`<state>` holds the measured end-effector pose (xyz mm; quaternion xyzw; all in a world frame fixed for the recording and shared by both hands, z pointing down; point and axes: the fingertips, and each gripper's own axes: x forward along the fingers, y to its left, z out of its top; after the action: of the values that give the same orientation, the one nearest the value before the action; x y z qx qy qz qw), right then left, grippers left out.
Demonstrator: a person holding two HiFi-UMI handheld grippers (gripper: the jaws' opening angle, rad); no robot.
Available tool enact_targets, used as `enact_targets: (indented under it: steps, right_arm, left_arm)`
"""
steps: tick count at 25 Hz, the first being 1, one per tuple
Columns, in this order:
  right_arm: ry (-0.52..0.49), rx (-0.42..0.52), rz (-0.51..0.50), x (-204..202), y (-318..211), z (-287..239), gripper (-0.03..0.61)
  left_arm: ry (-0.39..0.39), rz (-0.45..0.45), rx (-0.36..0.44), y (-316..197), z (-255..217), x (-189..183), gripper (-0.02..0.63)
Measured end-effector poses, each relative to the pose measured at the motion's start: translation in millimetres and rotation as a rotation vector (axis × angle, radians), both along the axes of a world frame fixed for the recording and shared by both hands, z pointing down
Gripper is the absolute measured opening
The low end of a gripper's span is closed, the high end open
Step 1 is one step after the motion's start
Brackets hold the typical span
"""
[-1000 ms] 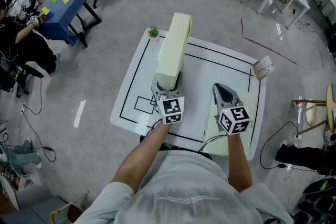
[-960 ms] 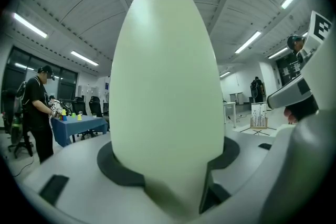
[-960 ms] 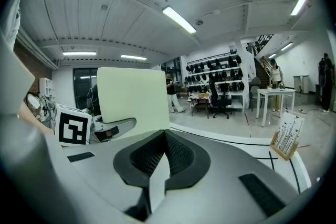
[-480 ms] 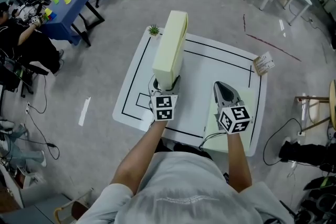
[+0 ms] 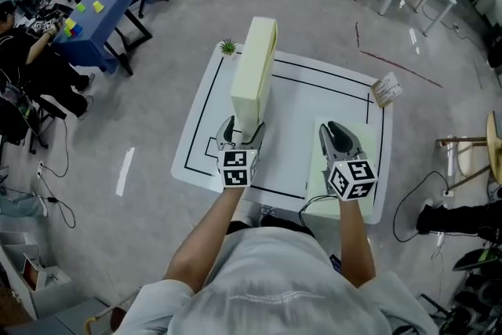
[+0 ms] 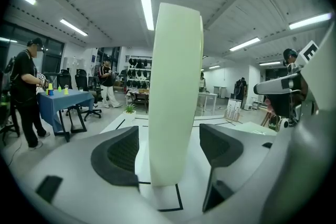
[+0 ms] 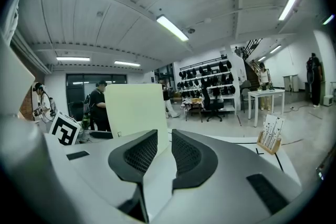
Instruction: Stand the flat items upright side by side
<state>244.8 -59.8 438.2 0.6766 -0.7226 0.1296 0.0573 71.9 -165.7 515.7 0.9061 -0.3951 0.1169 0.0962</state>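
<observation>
A thick pale yellow-green board (image 5: pixel 255 67) stands upright on its edge on the white table mat (image 5: pixel 314 90). My left gripper (image 5: pixel 239 129) is at its near end. Its jaws have just been opening and now straddle the board (image 6: pixel 176 86) without the pads touching it. A second pale green flat item (image 5: pixel 318 180) lies flat at the mat's right front. My right gripper (image 5: pixel 339 133) hovers over it. Its jaws have just been opening to a narrow gap (image 7: pixel 164 149) with nothing pinched. The standing board (image 7: pixel 135 110) shows beyond them.
A small potted plant (image 5: pixel 228 48) sits at the mat's far left corner and a card stand (image 5: pixel 384 89) at its far right edge. Black lines mark rectangles on the mat. A blue table (image 5: pixel 110 0) and a seated person (image 5: pixel 31 59) are off to the left.
The left gripper has drawn back toward me and its jaws have spread off the board, which now stands straighter. The right gripper has lifted slightly and its jaws have parted a little.
</observation>
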Motion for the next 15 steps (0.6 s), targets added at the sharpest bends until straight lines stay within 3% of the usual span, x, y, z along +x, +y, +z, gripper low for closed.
enact_targets:
  steps: [6,10,15]
  right_arm:
    - [0.048,0.007,0.066,-14.3,40.1,-24.7,0.15]
    - [0.098,-0.03,0.117,-22.8,85.8,-30.6,0.19]
    - [0.109,-0.106,0.213,-7.1,153.3,-23.6,0.229]
  left_arm:
    - [-0.021,0.051,0.014,29.7,-5.8,-24.1,0.357]
    - [0.013,0.076,-0.015,45.3,-5.9,-37.7,0.357]
    - [0.055,0.151,-0.077,74.2,0.3,-18.8,0.357]
